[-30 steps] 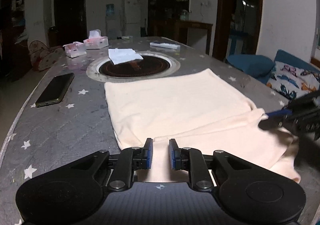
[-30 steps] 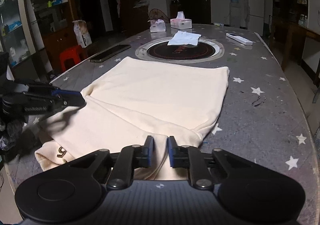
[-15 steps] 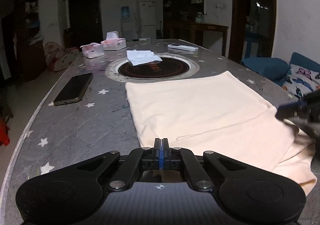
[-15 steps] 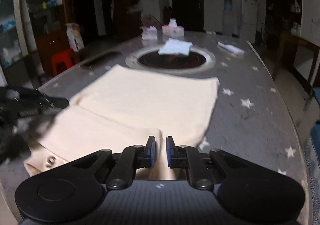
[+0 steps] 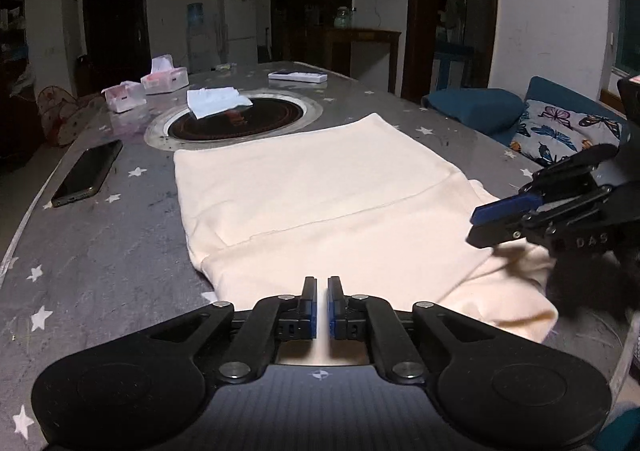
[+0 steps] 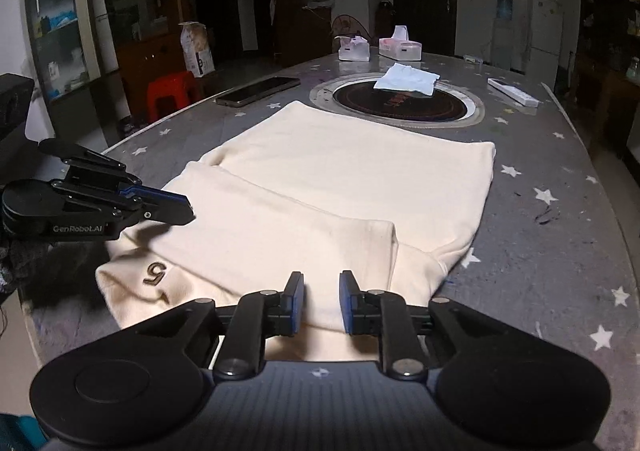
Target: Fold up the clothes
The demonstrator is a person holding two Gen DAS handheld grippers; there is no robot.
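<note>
black left gripper (image 5: 323, 305) (blue pads, silver screws), "genrobot.ai" lettering

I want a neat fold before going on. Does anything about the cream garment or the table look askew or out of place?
The cream garment lies mostly flat, but its near end is uneven: the corner with the "5" mark bunches up at the table edge. A white cloth lies partly across the round dark inset beyond.

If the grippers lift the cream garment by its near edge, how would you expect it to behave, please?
The garment would probably droop: it lies in soft folded layers. It looks light, so it should drag easily over the table. Its near edge already sags at the table's rim, so it may slide off.
</note>
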